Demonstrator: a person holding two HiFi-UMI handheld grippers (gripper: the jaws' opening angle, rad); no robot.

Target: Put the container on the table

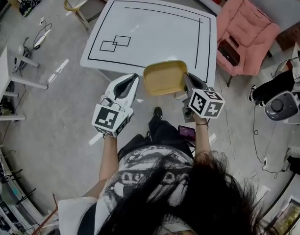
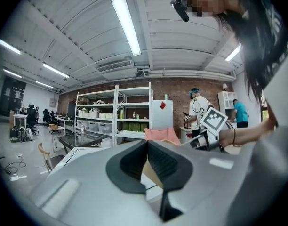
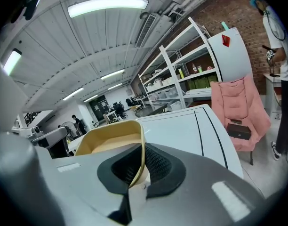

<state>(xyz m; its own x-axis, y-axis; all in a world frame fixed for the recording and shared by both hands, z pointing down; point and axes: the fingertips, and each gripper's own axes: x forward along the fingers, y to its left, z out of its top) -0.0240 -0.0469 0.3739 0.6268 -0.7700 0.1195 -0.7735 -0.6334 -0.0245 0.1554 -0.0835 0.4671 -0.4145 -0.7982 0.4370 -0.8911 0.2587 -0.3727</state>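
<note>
Container: a shallow tan tray, held in the air at the near edge of the white table; it is not on the table yet.
Right gripper: the right gripper is clamped on the tray's side wall, which runs upright between its two dark pads; the hold covers only a short stretch of thin rim.
Left gripper: the left gripper has its jaws drawn together with a tan strip between the pads low down, so it seems to pinch the tray's opposite side; the head view shows its tip just beside that rim.
Risk of slipping: the wall is thin and smooth; a twist of either wrist could pull it out of the pads, and the tray would drop to the floor short of the table.
Risk of tilt: if the two hands move unevenly, the tray could tip or flex between them.
Risk at the table edge: if lowered too early, the tray's base could catch the near edge; set too close to that edge, it could overhang and fall.
Hard to make out: how deep the left pads bite; that view shows only the tan strip, not the tray beyond.
Hidden: the tray's underside, and the near right part of the table behind the tray and the right gripper.
Contents: the tray looks empty; its near inner wall is out of sight.
</note>
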